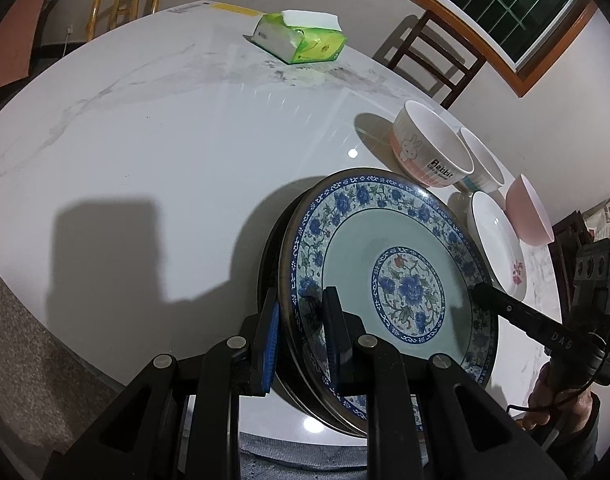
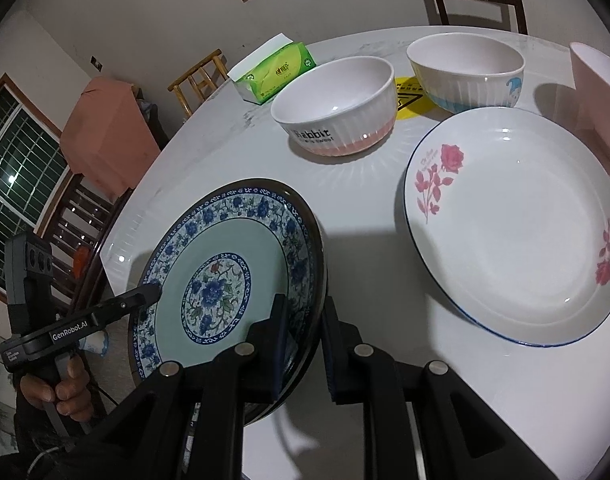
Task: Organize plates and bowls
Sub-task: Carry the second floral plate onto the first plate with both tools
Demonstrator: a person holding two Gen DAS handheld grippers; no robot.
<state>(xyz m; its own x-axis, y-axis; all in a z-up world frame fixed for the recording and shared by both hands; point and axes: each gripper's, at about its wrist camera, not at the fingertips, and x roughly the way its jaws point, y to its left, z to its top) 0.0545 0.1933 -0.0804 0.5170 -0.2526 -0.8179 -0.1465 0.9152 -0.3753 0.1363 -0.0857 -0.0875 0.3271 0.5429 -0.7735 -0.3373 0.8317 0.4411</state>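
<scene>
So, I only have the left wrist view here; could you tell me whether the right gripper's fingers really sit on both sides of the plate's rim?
Observer: Yes. In the right wrist view the right gripper has one finger on each side of the blue floral plate rim.
Operator: Thank you. Is anything lying between the two white bowls?
Observer: A yellow sticker shows between the Rabbit bowl and the blue-banded bowl.
Operator: And does the rose plate hold anything?
Observer: No, the rose plate is empty, and a thin blue line runs along its rim.
</scene>
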